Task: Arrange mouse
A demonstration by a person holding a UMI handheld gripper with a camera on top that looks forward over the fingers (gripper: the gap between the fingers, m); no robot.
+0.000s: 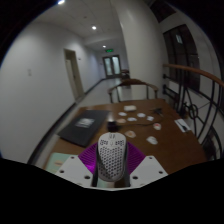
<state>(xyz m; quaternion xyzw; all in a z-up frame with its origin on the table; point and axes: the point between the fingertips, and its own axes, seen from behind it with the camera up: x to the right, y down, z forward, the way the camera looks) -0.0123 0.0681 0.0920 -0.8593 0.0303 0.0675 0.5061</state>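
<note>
A white perforated mouse (112, 157) with a honeycomb shell sits between my gripper's (112, 168) two fingers, held above the wooden table (170, 150). The purple pads (90, 160) press against both of its sides. The gripper is shut on the mouse. The mouse's underside and rear are hidden behind the fingers.
A dark mouse mat (82, 129) lies on the table to the left, beyond the fingers. Several small white round items and papers (140, 118) lie farther back. Chairs (130, 92) stand behind the table, a railing (195, 95) on the right, a corridor beyond.
</note>
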